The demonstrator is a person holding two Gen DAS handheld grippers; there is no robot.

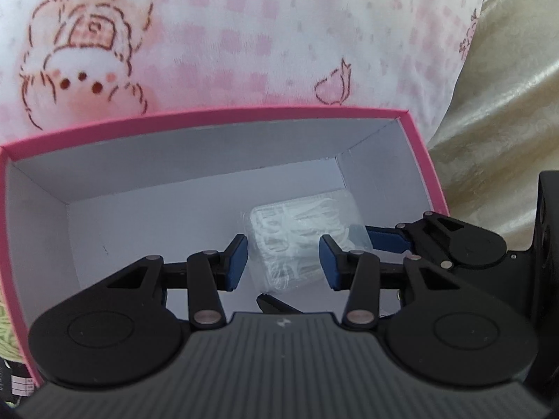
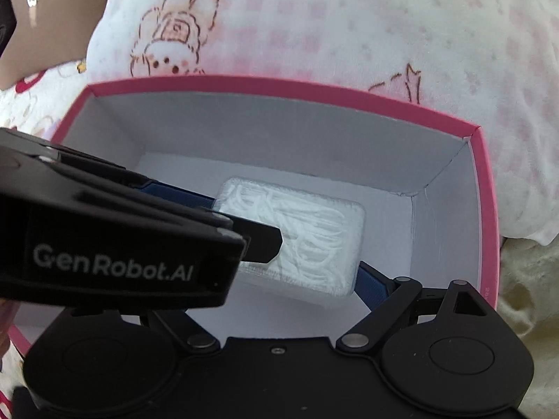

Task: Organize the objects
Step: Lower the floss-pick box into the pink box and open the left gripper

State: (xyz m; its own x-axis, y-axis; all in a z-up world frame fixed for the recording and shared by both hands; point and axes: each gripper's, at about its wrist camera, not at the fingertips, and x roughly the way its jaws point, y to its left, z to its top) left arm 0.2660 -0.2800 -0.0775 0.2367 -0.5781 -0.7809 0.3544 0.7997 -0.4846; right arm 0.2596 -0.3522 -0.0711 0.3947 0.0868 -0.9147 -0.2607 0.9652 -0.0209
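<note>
Clear rectangular plastic case of white floss picks (image 2: 297,237) inside pink-rimmed white cardboard box (image 2: 279,85): right claw (image 2: 279,244) clamped on it, left claw (image 1: 283,262) narrowly apart, empty.

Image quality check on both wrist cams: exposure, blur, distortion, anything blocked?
Left wrist: blanket is washed out and soft; pink box rim bows from the fisheye; clear case has low contrast against the white box floor. Right wrist: blanket is also overexposed; the box's inner walls are in grey shade; left hand-held gripper blocks the left side and part of the case.
</note>
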